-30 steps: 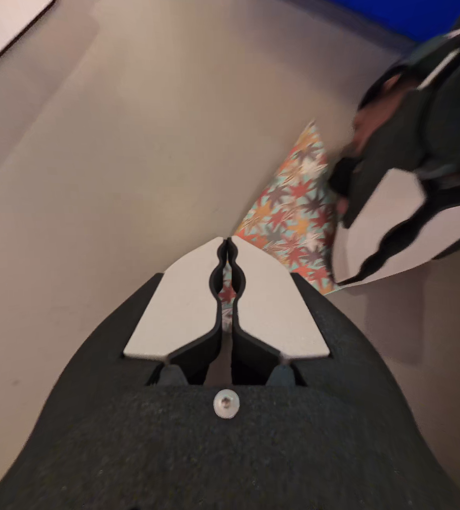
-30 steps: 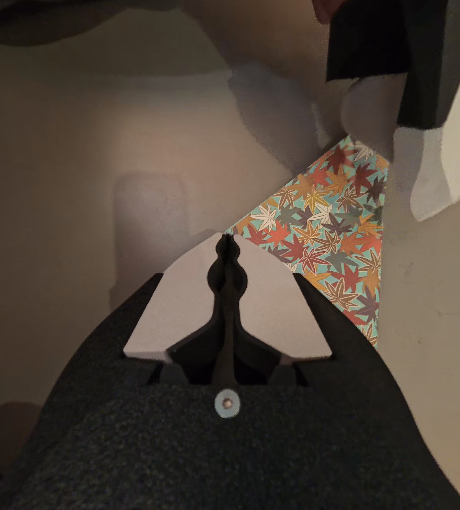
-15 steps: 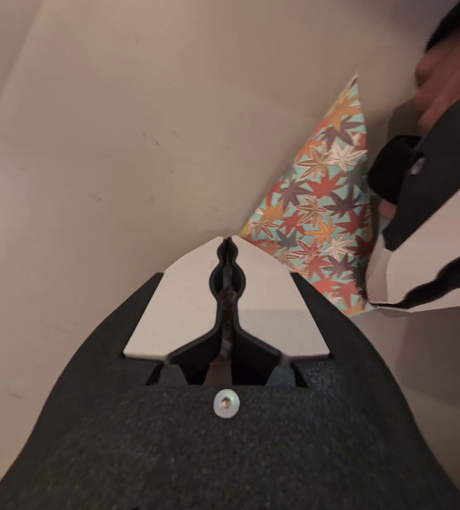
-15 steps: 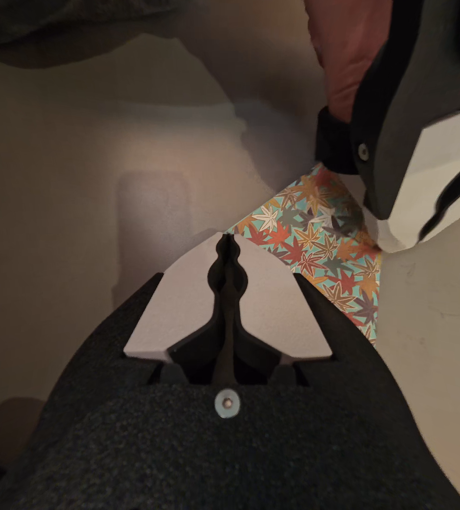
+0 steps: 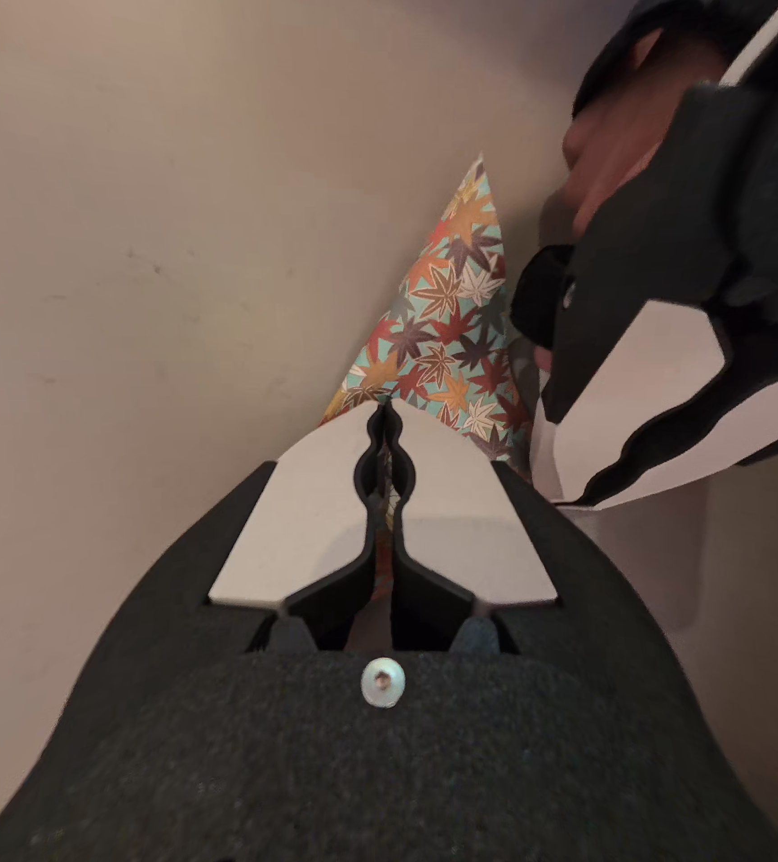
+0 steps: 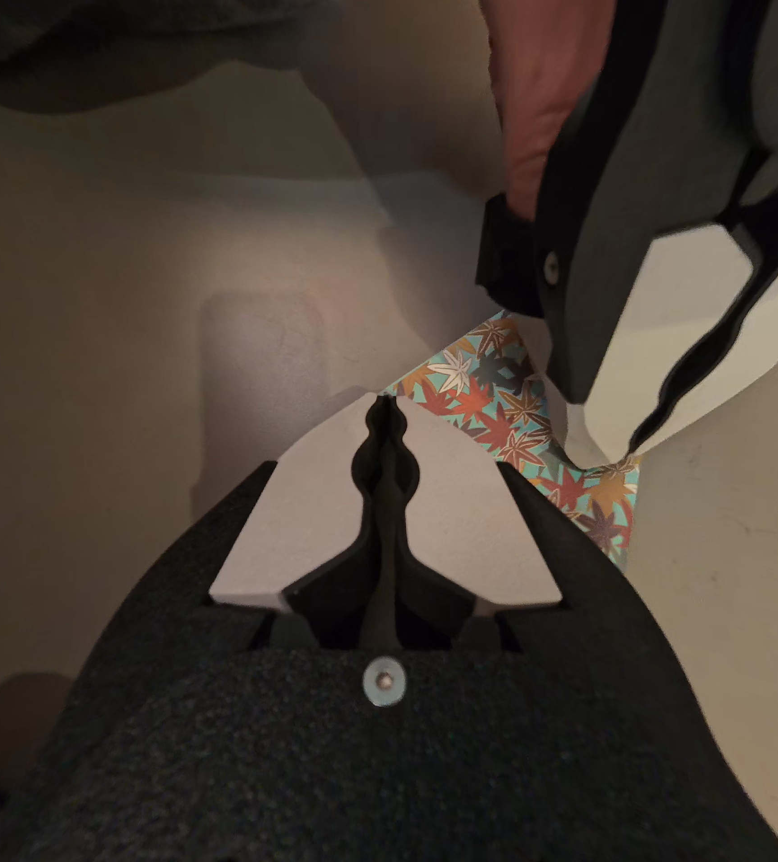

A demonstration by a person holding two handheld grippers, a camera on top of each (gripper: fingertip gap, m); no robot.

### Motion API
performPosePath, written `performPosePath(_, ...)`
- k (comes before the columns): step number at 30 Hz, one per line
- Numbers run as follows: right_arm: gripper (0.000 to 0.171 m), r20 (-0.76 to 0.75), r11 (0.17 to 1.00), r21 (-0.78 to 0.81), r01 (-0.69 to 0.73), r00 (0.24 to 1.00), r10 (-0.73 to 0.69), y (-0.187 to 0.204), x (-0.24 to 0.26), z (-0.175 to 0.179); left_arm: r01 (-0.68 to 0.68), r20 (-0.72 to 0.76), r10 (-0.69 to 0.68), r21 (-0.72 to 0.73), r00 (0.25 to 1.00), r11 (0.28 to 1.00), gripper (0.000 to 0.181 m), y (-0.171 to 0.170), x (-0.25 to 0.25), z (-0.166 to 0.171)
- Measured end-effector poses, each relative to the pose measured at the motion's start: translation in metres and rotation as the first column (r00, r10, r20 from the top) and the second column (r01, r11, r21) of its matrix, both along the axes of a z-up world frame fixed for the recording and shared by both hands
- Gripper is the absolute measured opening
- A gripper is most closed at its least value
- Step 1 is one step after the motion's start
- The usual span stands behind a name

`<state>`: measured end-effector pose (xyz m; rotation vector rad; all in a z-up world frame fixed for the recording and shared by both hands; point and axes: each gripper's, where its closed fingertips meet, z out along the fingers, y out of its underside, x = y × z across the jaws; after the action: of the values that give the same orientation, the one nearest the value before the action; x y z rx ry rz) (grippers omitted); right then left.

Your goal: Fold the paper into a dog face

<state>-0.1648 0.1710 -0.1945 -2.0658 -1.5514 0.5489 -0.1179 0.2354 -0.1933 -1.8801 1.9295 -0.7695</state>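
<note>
The beige table point(image 5: 191, 233) spreads flat under both tools, backing your crease. The leaf-patterned paper point(image 5: 448, 336) lies ahead of your left gripper point(image 5: 386, 410), pinched in its closed jaws. Your right gripper point(image 6: 385, 401), closed and seemingly empty, presses beside it.

Both views are dimly lit in warm light. In the right wrist view the table point(image 6: 98, 373) is darkened by broad shadows at the top. The farther right gripper point(image 5: 560, 490) is blurred in the left wrist view. Strong wide-angle bending is seen at the edges.
</note>
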Motion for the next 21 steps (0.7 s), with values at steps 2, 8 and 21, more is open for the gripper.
performPosePath(2,0.0,0.0,1.0,-0.003,-0.002,1.0,0.002,0.0,0.0,0.0,-0.008,0.0,0.008,-0.013,1.0,1.0,0.0,0.002,0.001,-0.001)
performPosePath(8,0.0,-0.006,1.0,-0.002,0.0,1.0,0.0,0.0,0.0,0.0,-0.074,0.0,0.074,-0.023,0.997,0.997,0.0,0.016,0.005,0.0)
performPosePath(21,0.0,-0.011,0.999,0.037,0.035,0.999,-0.035,0.001,0.0,0.0,-0.066,0.029,0.063,0.08,0.998,0.995,0.0,0.017,0.005,-0.001)
